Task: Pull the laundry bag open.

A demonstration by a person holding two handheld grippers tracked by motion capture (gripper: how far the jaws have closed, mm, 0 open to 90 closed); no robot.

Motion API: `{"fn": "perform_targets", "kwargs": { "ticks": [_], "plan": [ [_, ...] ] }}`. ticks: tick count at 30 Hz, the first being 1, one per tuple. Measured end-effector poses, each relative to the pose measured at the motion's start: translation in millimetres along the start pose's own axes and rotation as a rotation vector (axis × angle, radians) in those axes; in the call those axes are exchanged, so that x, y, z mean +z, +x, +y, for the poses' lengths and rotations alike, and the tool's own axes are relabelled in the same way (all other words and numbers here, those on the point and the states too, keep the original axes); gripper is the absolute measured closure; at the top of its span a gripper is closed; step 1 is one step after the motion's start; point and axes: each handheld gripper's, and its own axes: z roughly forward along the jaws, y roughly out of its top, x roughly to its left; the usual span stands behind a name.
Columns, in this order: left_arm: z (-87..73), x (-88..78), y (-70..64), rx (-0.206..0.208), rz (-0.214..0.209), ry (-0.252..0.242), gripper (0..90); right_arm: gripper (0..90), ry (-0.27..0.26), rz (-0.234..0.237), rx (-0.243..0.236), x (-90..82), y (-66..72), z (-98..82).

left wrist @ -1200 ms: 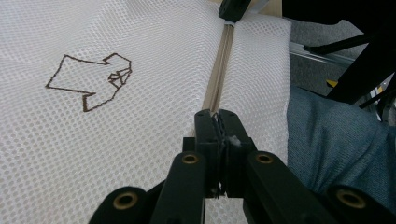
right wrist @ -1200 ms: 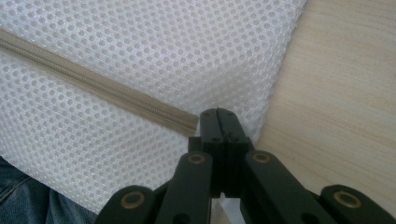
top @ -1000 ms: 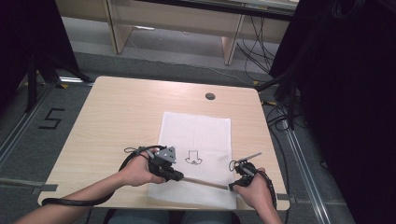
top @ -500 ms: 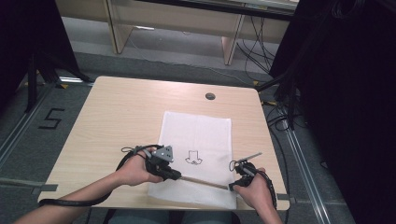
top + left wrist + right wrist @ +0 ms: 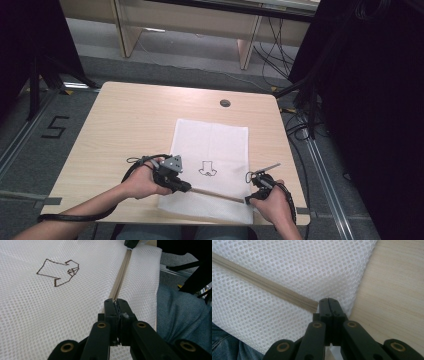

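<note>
Fingers (image 5: 329, 305) over hidden zipper (image 5: 264, 285) end

Left tool (image 5: 184, 187) slightly nearer along the zipper (image 5: 217, 195).

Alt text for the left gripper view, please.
The left gripper, shut, pinches the beige zipper of a white mesh bag. A brown outline drawing sits on the mesh at upper left.
</note>
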Motion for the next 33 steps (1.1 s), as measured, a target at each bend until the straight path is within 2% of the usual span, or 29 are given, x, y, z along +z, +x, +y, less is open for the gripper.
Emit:
{"fn": "perform_targets", "kwargs": {
  "ticks": [1, 2, 6, 7, 8, 9, 11, 12, 13, 14, 15, 16, 17, 19, 21, 22, 23, 24, 26, 28, 29, 30, 31, 32, 33],
  "plan": [
    [-0.6, -0.9, 0.3, 0.0, 0.002, -0.004, 87.4, 90.0, 0.001, 0.008, 0.022, 0.0, 1.4, -0.2],
    [-0.9, -1.8, 0.3, -0.002, 0.006, -0.002, 87.4, 90.0, -0.022, 0.01, -0.018, 1.4, -1.3, 0.1],
    [-0.6, -3.7, 1.7, 0.013, 0.005, -0.001, 87.4, 90.0, -0.034, 0.008, -0.017, 2.5, -0.7, 0.0],
    [-1.0, -3.7, 1.4, 0.002, 0.006, -0.004, 87.4, 90.0, -0.022, 0.008, -0.021, 1.6, -1.0, 0.4],
    [-1.2, -4.2, 2.1, 0.007, 0.006, -0.002, 87.5, 90.0, -0.023, 0.004, -0.02, 1.5, -0.8, 0.3],
    [-1.6, -4.1, 1.0, -0.01, 0.006, -0.009, 87.4, 90.0, -0.03, 0.007, -0.016, 2.1, -0.5, 0.0],
    [-2.0, -3.9, 0.1, -0.007, 0.005, -0.011, 87.4, 90.0, -0.024, 0.004, -0.021, 1.4, -0.9, 0.1],
    [-2.2, -3.9, 0.0, -0.01, 0.005, -0.011, 87.4, 90.0, 0.025, 0.014, 0.05, -1.7, 4.0, -0.1],
    [-2.5, -3.8, 0.2, -0.011, 0.004, -0.01, 87.4, 90.0, 0.013, 0.026, 0.084, -0.5, 6.4, -0.7],
    [-2.7, -3.9, 0.3, -0.01, 0.003, -0.009, 87.4, 90.0, 0.012, 0.026, 0.086, -0.3, 6.5, -0.7],
    [-2.9, -3.8, 0.3, -0.011, 0.003, -0.01, 87.4, 90.0, 0.015, 0.023, 0.075, -0.7, 5.7, -0.5],
    [-3.0, -4.0, 1.6, 0.009, 0.0, -0.005, 87.4, 90.0, 0.016, 0.023, 0.072, -0.8, 5.4, -0.5],
    [-3.8, -3.6, 0.7, -0.012, -0.001, -0.008, 87.4, 90.0, 0.018, 0.013, 0.047, -1.2, 3.6, -0.2],
    [-5.1, -3.7, 2.0, 0.004, -0.002, -0.007, 87.4, 90.0, 0.022, 0.012, 0.043, -1.5, 3.1, -0.2],
    [-6.1, -3.5, 1.7, 0.001, 0.001, -0.009, 87.4, 90.0, 0.024, 0.02, 0.02, -2.1, 1.3, -0.6],
    [-7.0, -3.9, 1.1, -0.017, 0.006, -0.008, 87.4, 90.0, 0.031, 0.019, 0.009, -2.4, 0.4, -0.9],
    [-7.4, -4.9, 2.5, -0.015, -0.001, -0.014, 87.4, 90.0, 0.024, 0.024, 0.024, -2.0, 1.3, -0.7],
    [-7.9, -5.4, 2.0, -0.023, 0.004, -0.011, 87.4, 90.0, 0.025, 0.02, 0.022, -2.2, 1.3, -0.7],
    [-9.1, -6.7, 3.4, -0.011, 0.005, -0.015, 87.4, 90.0, 0.025, 0.02, 0.022, -2.1, 1.3, -0.6],
    [-11.0, -8.4, 4.4, -0.026, 0.01, -0.014, 87.4, 90.0, 0.031, 0.029, 0.023, -2.3, 0.9, -0.5],
    [-11.8, -9.1, 5.2, -0.023, 0.007, -0.016, 87.4, 90.0, 0.033, 0.027, 0.038, -2.6, 1.7, -0.7],
    [-13.1, -9.4, 4.9, -0.036, 0.012, -0.017, 87.4, 90.0, 0.033, 0.026, 0.037, -2.6, 1.6, -0.8],
    [-14.2, -9.9, 6.0, -0.032, 0.006, -0.019, 87.4, 90.0, 0.031, 0.024, 0.037, -2.6, 1.6, -0.9],
    [-15.1, -10.5, 5.9, -0.032, 0.012, -0.019, 87.4, 90.0, 0.013, 0.017, 0.011, -1.3, -0.2, -0.8],
    [-15.9, -11.4, 6.4, -0.035, 0.012, -0.013, 87.4, 90.0, 0.009, 0.008, 0.026, -0.8, 0.7, -0.5]
  ]
}}
